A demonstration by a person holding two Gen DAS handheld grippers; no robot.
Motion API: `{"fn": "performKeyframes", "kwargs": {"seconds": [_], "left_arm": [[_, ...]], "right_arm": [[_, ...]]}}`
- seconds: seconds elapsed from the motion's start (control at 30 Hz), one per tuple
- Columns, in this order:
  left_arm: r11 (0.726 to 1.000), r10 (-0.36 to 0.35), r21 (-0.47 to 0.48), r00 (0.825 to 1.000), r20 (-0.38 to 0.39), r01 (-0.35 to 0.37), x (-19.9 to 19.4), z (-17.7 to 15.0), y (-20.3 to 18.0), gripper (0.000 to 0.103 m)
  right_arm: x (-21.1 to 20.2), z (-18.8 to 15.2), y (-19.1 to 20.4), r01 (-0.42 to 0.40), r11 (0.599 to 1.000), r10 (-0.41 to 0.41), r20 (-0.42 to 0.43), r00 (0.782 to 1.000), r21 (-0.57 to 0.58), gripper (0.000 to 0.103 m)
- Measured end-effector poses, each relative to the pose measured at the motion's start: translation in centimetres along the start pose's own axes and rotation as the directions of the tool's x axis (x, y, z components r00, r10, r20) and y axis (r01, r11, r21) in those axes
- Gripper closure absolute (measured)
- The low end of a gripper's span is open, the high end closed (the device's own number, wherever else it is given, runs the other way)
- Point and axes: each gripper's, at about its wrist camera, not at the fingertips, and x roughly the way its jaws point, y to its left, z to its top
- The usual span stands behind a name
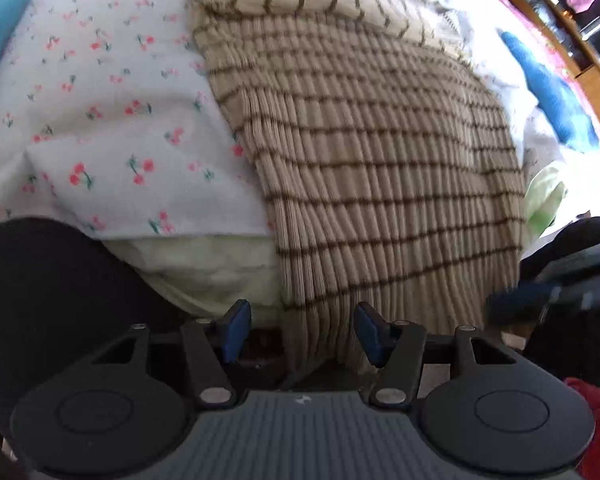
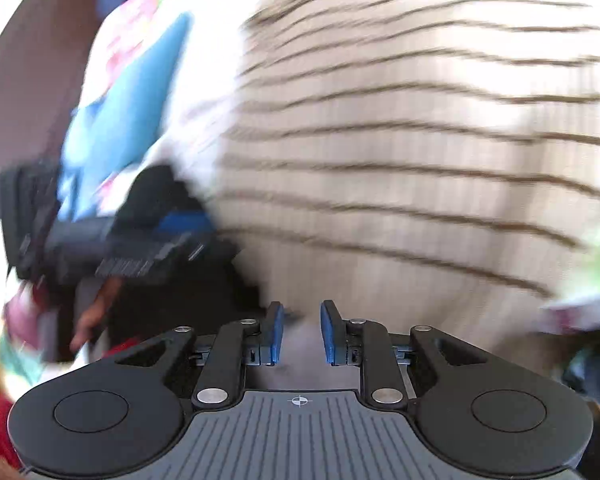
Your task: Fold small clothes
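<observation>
A beige ribbed knit garment with thin brown stripes point(image 1: 372, 152) lies spread on a white sheet with red cherries point(image 1: 112, 120). Its near hem hangs down between my left gripper's point(image 1: 302, 330) blue pads, which stand wide apart and open. The right gripper shows in the left wrist view point(image 1: 556, 288) at the garment's right hem corner. In the blurred right wrist view the same striped garment point(image 2: 412, 152) fills the frame, and my right gripper point(image 2: 302, 330) is open with nothing between its pads. The left gripper point(image 2: 132, 240) shows there at the left.
A pale yellow-white cloth point(image 1: 204, 268) lies under the sheet's near edge. Blue items point(image 1: 548, 92) point(image 1: 0, 28) lie at both sides. A green cloth point(image 1: 544, 196) is at the right, red fabric point(image 1: 596, 412) at the lower right, a wooden shelf point(image 1: 572, 24) beyond.
</observation>
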Motion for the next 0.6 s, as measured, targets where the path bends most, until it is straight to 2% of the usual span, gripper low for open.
{"fn": "performKeyframes", "kwargs": {"seconds": [0.1,0.2,0.3,0.37,0.43,0.5,0.6], "left_arm": [[0.994,0.098,0.037,0.995,-0.001,-0.098,0.6,-0.6,-1.2,0.042],[0.996,0.095,0.0,0.995,-0.03,-0.095,1.2,-0.5,-1.2,0.042],[0.995,0.1,0.001,0.994,-0.053,-0.1,1.9,-0.4,-1.3,0.044],[0.996,0.091,0.016,0.994,-0.062,-0.091,2.2,-0.4,-1.6,0.049],[0.998,0.062,0.01,0.994,-0.092,-0.061,2.7,-0.3,-1.7,0.067],[0.999,0.038,0.002,0.993,-0.112,-0.038,3.0,-0.2,-2.0,0.078],[1.0,0.029,-0.006,0.994,-0.107,-0.029,3.1,-0.4,-2.3,0.082]], "right_arm": [[-1.5,-0.6,-2.4,0.106,0.993,-0.11,0.06,0.992,0.06,0.081],[-3.3,-1.9,-3.9,0.201,0.976,-0.209,0.102,0.973,0.086,0.081],[-3.2,-3.1,-5.1,0.238,0.963,-0.253,0.12,0.96,0.124,0.081],[-2.7,-3.4,-5.8,0.248,0.957,-0.265,0.105,0.958,0.15,0.081],[-2.3,-3.4,-6.3,0.251,0.954,-0.267,0.085,0.96,0.166,0.081],[-2.1,-3.5,-7.0,0.251,0.951,-0.265,0.058,0.963,0.181,0.081],[-2.1,-3.2,-7.4,0.254,0.948,-0.268,0.051,0.962,0.192,0.079]]}}
